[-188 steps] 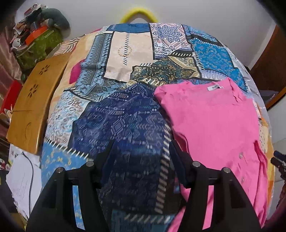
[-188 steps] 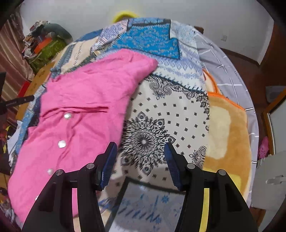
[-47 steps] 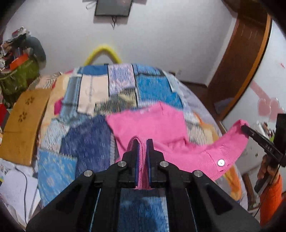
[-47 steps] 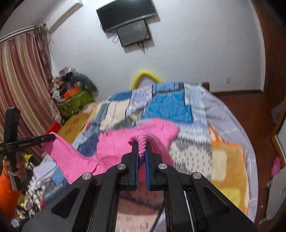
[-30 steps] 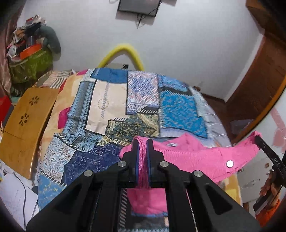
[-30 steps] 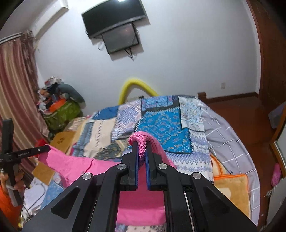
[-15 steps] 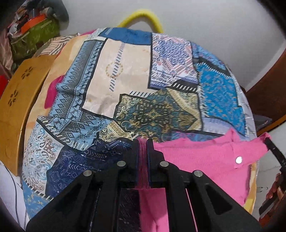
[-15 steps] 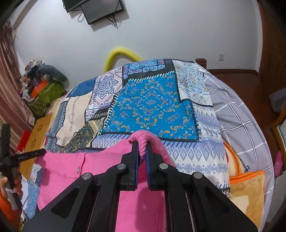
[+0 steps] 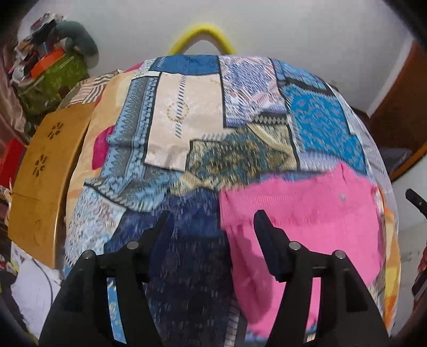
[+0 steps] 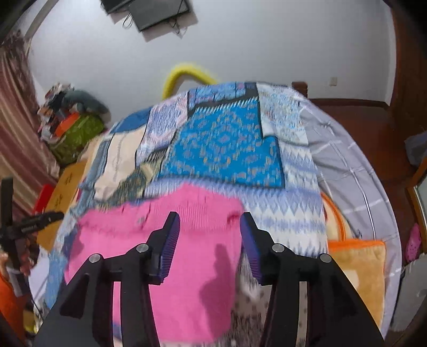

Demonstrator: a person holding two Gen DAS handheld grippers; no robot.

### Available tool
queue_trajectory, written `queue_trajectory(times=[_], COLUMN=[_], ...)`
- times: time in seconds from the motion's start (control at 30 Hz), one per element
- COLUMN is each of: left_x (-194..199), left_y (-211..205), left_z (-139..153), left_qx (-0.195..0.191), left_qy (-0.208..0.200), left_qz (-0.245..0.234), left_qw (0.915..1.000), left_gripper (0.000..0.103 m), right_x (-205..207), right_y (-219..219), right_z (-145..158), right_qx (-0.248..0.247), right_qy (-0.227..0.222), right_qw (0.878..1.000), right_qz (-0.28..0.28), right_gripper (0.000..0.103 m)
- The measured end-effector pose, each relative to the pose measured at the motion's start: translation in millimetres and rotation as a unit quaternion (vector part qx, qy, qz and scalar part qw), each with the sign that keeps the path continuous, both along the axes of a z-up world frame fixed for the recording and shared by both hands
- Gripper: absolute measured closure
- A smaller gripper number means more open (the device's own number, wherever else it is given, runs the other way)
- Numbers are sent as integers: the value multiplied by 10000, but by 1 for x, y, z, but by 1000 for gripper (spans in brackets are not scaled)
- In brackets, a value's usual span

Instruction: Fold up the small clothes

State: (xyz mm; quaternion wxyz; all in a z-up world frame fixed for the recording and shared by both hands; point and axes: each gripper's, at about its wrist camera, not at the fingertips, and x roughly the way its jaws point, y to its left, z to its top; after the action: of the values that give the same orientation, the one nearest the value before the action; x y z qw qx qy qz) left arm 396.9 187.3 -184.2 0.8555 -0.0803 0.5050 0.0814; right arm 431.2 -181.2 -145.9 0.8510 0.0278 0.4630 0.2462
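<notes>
Hovering left gripper [image 9: 210,227], jaws spread, empty; pink cardigan [image 9: 301,227] flat on patchwork bedspread [image 9: 186,128], wooden lap tray [image 9: 40,181] beside. Right wrist: right gripper [image 10: 209,229] jaws released over cardigan; orange pillow [image 10: 355,261] nearby.

I count one pink garment [image 9: 301,213] on the one patchwork bedspread [image 9: 202,128]. On the wall past the bedspread's far edge hangs one television [image 10: 154,10]; one yellow hoop [image 9: 200,32] rises behind that same edge. Beside the bedspread's left edge lies one wooden board [image 9: 45,170]. At its right edge I see one orange cushion [image 10: 357,269]. I hold two tongs: my left gripper [image 9: 212,227], my right gripper [image 10: 209,232].
</notes>
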Motion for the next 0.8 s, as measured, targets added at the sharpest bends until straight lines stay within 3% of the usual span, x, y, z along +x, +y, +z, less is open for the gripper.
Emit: queue_trajectory(times=[0.13,0.37,0.47,0.63,0.8], left_x=[-27,-60,-66,-65,-60], left_y=[-17,-44,-50,-48,-51], left_z=[-6,-28,-41,-58,-64], left_qx=[-34,-106,-188,-682,-1402], left_qy=[180,489,644,751,724], left_qz=[-265,-576,-625,-408,-447], left_qw=[9995,9971,9958,9940,9865], left_gripper=[41,41,41,42,85], right_x=[-25,-61,-66,-64,-65], right_y=[-2,-4,-11,-16,-12], right_z=[-10,-47,-68,-93,-101], right_qx=[-305,-562,-411,-70,242], right_qy=[118,504,796,1241,1361], right_qw=[9990,9953,9950,9921,9903], right_qz=[289,605,441,165,109], right_gripper=[51,50,50,50,50])
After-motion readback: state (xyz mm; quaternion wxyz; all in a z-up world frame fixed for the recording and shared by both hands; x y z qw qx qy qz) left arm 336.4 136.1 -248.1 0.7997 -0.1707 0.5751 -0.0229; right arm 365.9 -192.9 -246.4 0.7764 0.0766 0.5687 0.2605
